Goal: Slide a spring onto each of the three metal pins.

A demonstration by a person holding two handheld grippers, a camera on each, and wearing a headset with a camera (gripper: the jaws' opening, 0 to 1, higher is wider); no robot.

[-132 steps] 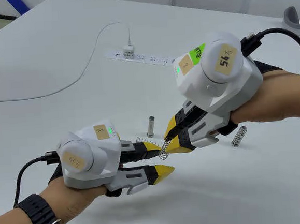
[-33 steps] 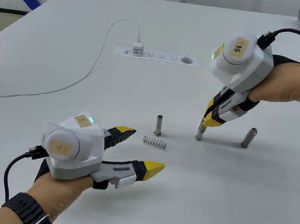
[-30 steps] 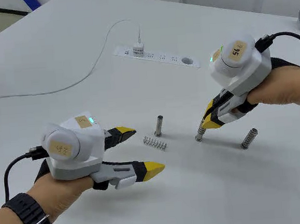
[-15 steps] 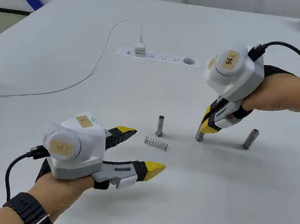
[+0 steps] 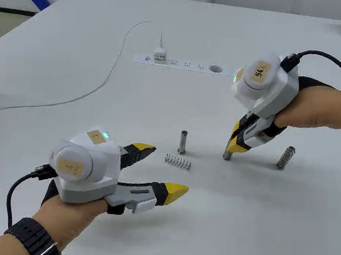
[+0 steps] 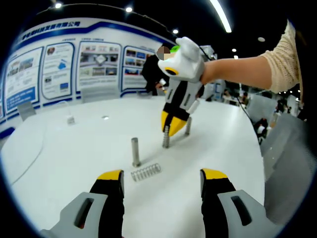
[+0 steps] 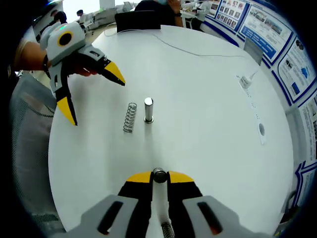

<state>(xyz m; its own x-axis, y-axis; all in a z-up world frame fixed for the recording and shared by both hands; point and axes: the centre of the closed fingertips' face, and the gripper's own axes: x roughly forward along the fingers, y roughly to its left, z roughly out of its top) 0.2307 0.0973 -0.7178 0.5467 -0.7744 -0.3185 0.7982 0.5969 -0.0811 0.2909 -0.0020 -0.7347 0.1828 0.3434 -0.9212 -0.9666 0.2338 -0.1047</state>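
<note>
My left gripper [image 5: 162,169] hangs on the near side of the bare pin [image 5: 183,142], jaws wide apart and holding nothing. The loose spring [image 5: 177,162] lies flat on the white table [image 5: 65,65] just beside that pin's foot, on my side of it. To the right of the bare pin, my right gripper [image 5: 232,148] has its jaws pinched together around the top of the middle pin [image 5: 226,155], whose spring sits coiled about it below the tips. Further right stands the third pin [image 5: 285,157], already wearing its spring. My worry is that these pins look free-standing. Drawing the right jaws off sideways could topple the middle one, and a clumsy pinch could roll the loose spring away or knock the bare pin over.
</note>
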